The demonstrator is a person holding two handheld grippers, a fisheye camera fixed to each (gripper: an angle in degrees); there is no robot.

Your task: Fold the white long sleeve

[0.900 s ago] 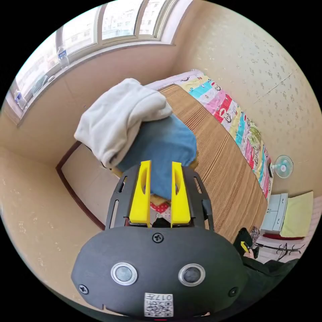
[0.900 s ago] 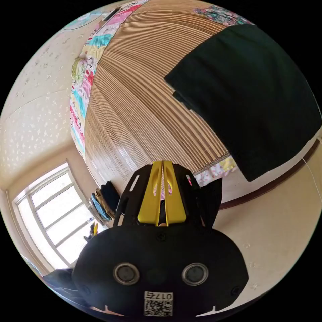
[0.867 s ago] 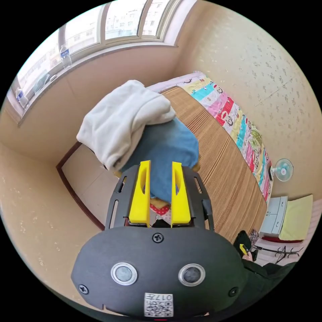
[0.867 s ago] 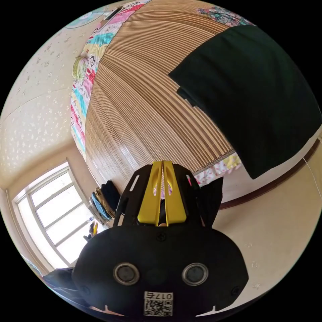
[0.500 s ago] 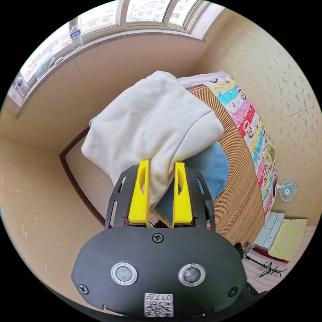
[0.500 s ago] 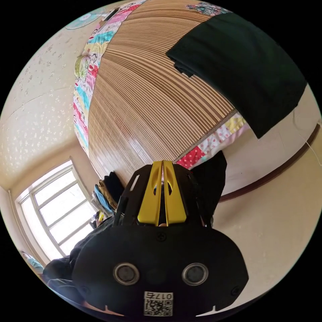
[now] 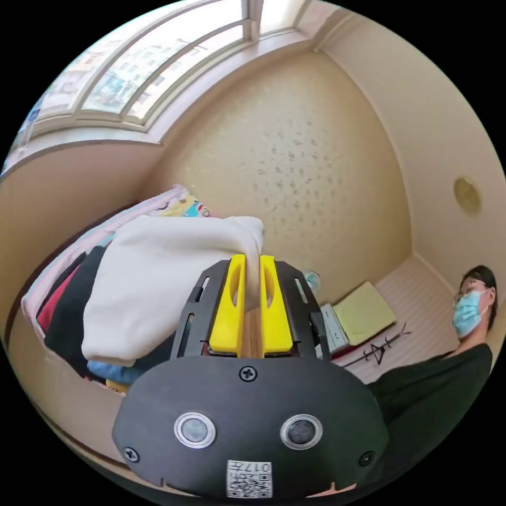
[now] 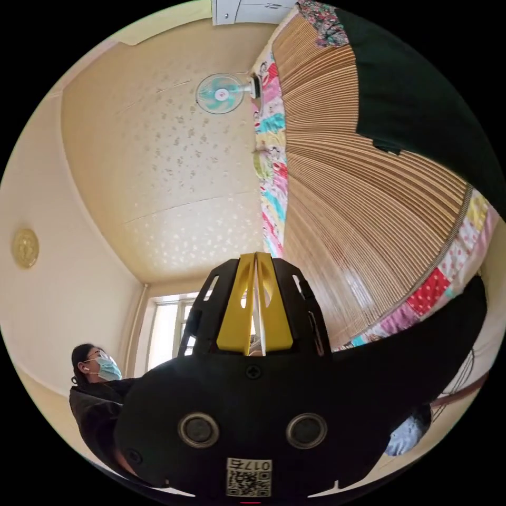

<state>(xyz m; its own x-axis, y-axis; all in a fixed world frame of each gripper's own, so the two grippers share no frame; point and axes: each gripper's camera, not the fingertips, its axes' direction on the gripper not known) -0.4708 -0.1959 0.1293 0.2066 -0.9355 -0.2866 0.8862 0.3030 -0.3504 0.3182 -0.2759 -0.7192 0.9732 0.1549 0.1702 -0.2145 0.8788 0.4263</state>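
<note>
We are pinching the soft cream-white long sleeve (image 7: 158, 284) in our left gripper (image 7: 252, 295), atop the clothes pile; our right gripper (image 8: 255, 300) is hanging closed, empty; next, we judge, carrying it onto the slatted bamboo mat (image 8: 369, 211) for spreading.

Left gripper (image 7: 252, 263) jaws pinched close; right gripper (image 8: 256, 259) jaws closed together.

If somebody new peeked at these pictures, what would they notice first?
Probably the big white long sleeve, bunched on top of a pile of clothes in the left gripper view, with the left gripper pinching a fold of it between yellow jaws. In the right gripper view, the striped bamboo mat stretches across the bed, with a dark garment lying at its far end and a small fan beside the wall.
</note>
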